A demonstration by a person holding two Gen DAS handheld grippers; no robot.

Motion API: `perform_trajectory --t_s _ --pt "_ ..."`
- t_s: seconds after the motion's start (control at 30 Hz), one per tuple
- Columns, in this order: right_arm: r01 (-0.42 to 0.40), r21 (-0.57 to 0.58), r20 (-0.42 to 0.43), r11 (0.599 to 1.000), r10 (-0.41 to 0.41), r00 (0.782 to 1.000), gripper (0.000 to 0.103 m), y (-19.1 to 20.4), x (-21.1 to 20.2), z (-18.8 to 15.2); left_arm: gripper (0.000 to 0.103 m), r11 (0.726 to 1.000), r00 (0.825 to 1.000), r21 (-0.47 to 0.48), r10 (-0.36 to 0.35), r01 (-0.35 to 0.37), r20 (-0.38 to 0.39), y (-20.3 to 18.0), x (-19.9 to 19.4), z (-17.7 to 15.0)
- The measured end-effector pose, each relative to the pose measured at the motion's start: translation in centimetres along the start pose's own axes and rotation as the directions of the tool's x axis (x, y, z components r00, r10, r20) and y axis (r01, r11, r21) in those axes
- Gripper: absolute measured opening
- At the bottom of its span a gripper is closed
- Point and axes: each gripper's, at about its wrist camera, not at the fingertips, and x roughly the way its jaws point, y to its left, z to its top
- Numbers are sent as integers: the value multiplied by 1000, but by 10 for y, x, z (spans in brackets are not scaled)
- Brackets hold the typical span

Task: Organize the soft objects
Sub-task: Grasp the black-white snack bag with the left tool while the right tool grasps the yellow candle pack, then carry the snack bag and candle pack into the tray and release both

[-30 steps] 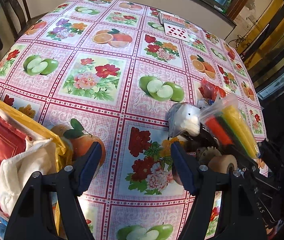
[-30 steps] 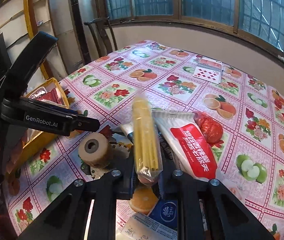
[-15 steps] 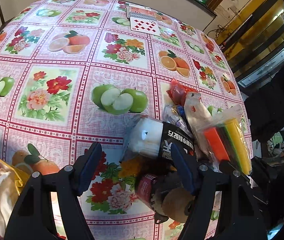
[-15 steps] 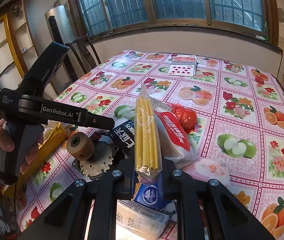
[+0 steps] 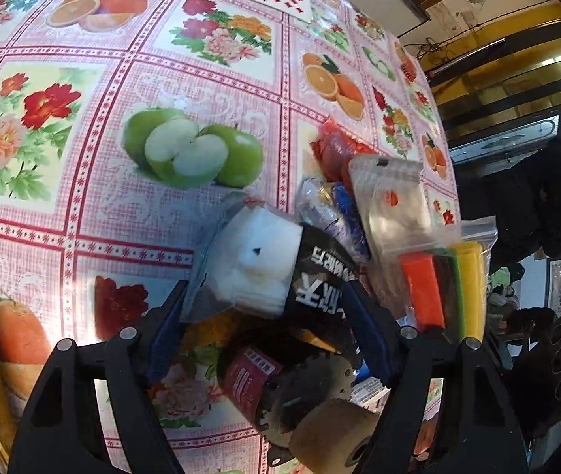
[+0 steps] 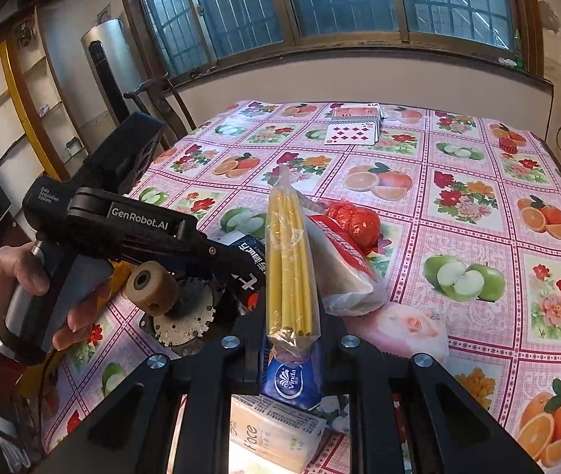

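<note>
The right gripper (image 6: 289, 349) has its fingers clamped on a clear bag of yellow sponge strips (image 6: 288, 264), lifted above the bench (image 6: 478, 205). The left gripper (image 5: 264, 312) has fingers spread wide around a black-labelled cotton pad pack (image 5: 268, 272) lying in the pile.

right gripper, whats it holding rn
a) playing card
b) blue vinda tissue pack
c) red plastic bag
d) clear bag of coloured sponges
d: the right gripper is shut on the clear bag of coloured sponges, held upright between its fingers with the yellow sponge facing the camera.
</note>
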Motion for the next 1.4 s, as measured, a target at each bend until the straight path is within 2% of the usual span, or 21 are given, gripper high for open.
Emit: perform_trajectory --t_s 0.1,0.17,0.23,0.27,0.33,0.53,0.7,0.9,0.97,1.0,1.1,1.2,1.27,1.33,1.4 --pt "-3 10 -3 1000 3 1000 17 -3 0 -3 76 999 999 4 -50 50 -15 -2 4 4" --pt "-5 18 -2 1000 5 1000 17 -4 0 -4 75 998 999 32 -53 53 -7 -6 6 7" --pt "-10 29 -1 1000 10 1000 17 -6 0 -5 57 997 999 65 -40 40 13 -11 8 8" --pt "-11 33 -2 999 11 1000 17 -6 0 -5 56 996 999 84 -43 42 14 -13 10 8" --pt "-8 33 -7 999 9 1000 17 -5 1 -7 49 991 999 129 -33 32 10 -20 13 6" --pt "-8 45 5 999 8 1000 17 -2 -1 -10 36 987 998 161 -31 21 61 -24 3 3" --pt "-4 54 35 999 2 999 17 4 -7 -5 33 989 989 144 -65 46 131 -16 -24 1" --pt "-3 21 66 1000 1 998 17 33 -21 11 32 988 975 152 -55 21 216 -13 -77 -11" --pt "-14 11 77 1000 13 997 17 45 -26 17 31 986 967 162 -8 -35 254 -15 -96 -20" --pt "-21 4 83 1000 20 996 17 53 -28 19 32 984 961 167 9 -57 276 -16 -105 -25" --pt "-39 -21 89 999 41 995 17 80 -30 26 32 986 953 156 5 -55 303 -4 -133 -40" --pt "-71 -48 91 996 75 993 17 112 -31 30 32 984 938 144 48 -103 344 11 -161 -55" --pt "-69 -76 90 995 76 993 17 135 -29 31 32 987 931 126 49 -101 361 25 -177 -63" --pt "-106 -77 86 991 113 990 17 154 -26 32 32 990 923 103 51 -97 381 39 -192 -70" --pt "-134 -88 79 987 141 987 17 177 -22 30 32 991 923 93 53 -95 382 54 -206 -81"
